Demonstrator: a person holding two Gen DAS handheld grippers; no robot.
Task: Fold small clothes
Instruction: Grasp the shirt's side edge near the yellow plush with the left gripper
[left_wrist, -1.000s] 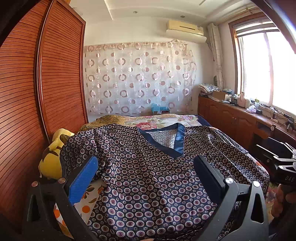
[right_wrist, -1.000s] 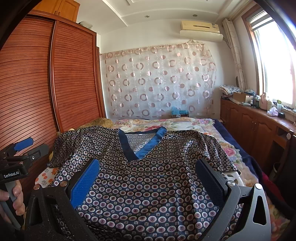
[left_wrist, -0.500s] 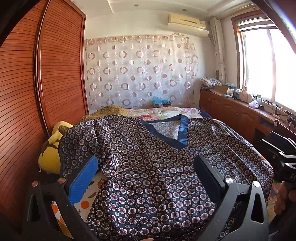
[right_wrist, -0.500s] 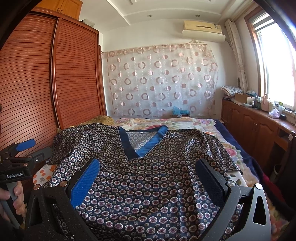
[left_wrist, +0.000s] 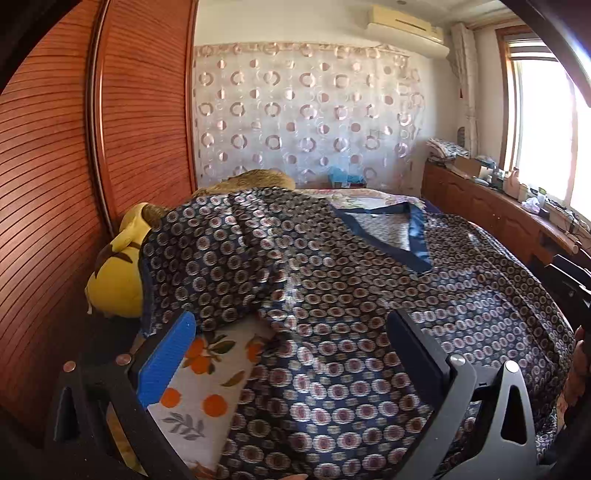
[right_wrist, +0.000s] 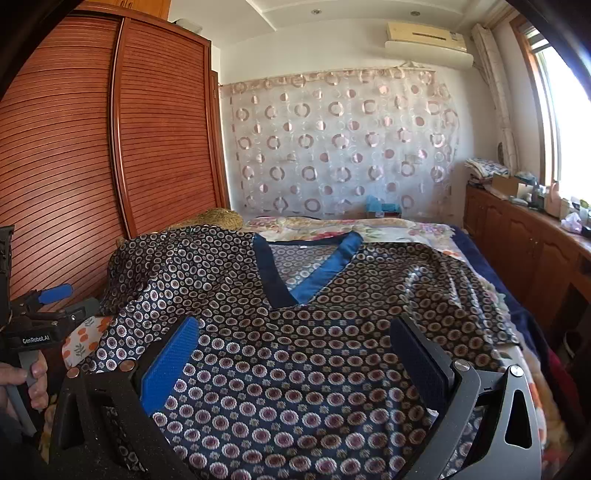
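Where it lies spread front-up across the bed (right_wrist: 480, 251), the single garment (right_wrist: 295, 350) is a dark navy top printed all over with small rings in cream and mauve, with a plain blue V-shaped neckband (right_wrist: 295, 273) pointing toward the cameras. Its cloth looks glossy and creased, with one sleeve (left_wrist: 207, 258) bunched over a yellow plush toy (left_wrist: 118, 273) by the wardrobe (right_wrist: 110, 147). An orange-patterned sheet (left_wrist: 207, 373) shows beneath its near left edge. Two grippers are in use: the left gripper (left_wrist: 291, 354) and the right gripper (right_wrist: 295, 354) both hover over the near hem, each with its jaws spread wide and nothing between them. One hand (right_wrist: 26, 384) is seen gripping the left handle.
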